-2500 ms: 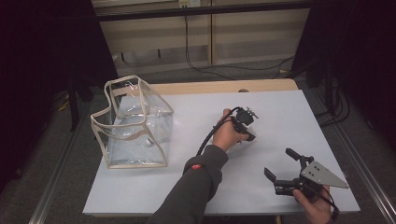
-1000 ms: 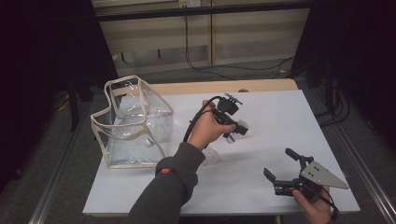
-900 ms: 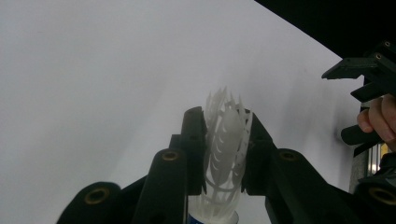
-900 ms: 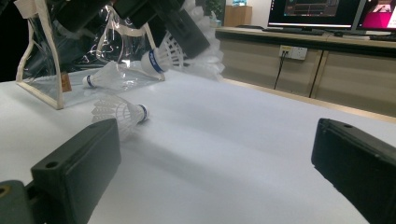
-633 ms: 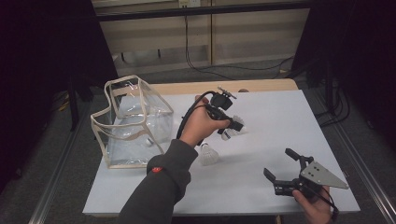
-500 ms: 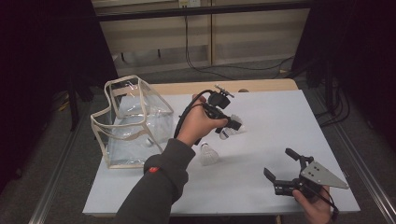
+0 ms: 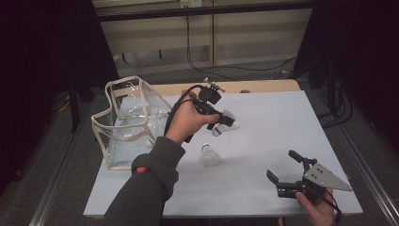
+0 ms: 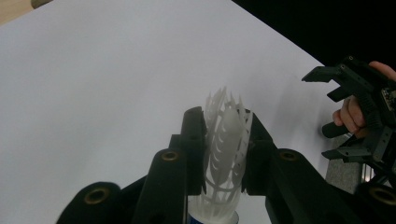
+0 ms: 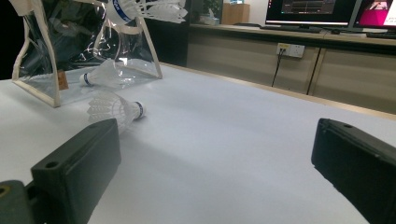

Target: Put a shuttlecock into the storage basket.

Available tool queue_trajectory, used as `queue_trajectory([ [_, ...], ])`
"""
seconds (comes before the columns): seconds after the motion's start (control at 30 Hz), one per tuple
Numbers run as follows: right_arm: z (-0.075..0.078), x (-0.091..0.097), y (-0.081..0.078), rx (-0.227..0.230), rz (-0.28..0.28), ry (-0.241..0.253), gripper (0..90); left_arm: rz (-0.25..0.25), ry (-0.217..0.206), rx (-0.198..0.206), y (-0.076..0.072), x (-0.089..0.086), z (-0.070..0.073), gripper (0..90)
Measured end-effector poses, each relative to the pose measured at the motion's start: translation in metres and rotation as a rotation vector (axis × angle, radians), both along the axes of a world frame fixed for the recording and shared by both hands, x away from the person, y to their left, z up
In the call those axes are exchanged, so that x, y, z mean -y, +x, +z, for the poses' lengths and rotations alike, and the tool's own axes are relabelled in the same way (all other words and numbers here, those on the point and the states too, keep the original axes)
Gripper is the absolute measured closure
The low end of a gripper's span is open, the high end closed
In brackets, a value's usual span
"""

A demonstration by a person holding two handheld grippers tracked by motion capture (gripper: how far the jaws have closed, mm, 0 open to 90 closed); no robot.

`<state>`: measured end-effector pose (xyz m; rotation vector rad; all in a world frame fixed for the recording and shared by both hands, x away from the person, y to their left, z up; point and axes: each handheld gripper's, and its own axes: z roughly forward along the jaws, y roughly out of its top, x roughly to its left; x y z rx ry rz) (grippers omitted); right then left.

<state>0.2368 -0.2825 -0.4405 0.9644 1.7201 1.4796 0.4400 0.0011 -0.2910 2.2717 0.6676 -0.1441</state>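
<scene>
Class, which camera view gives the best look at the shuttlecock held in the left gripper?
The left gripper view: the shuttlecock stands large between the left gripper's jaws, its skirt pinched. The high view shows it small; the right gripper view catches it at the top edge.

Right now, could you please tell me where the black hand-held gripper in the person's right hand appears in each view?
High view: black right hand-held gripper at lower right, jaws open over the white tabletop.
Left gripper view: at the right edge, farther off.
Right gripper view: its jaws rise from the bottom corners.
Shared landmark: the white tabletop.
</scene>
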Motion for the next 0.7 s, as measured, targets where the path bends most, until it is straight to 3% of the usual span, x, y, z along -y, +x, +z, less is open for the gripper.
queue_trajectory([
  [0.37, -0.001, -0.003, 0.001, -0.002, 0.011, -0.008, 1.3, 0.04, -0.002, 0.007, 0.0, -0.021, 0.014, 75.1],
  [0.7, -0.001, -0.003, 0.001, -0.001, 0.01, -0.011, 1.4, 0.046, 0.005, 0.009, 0.001, -0.033, 0.024, 75.2],
])
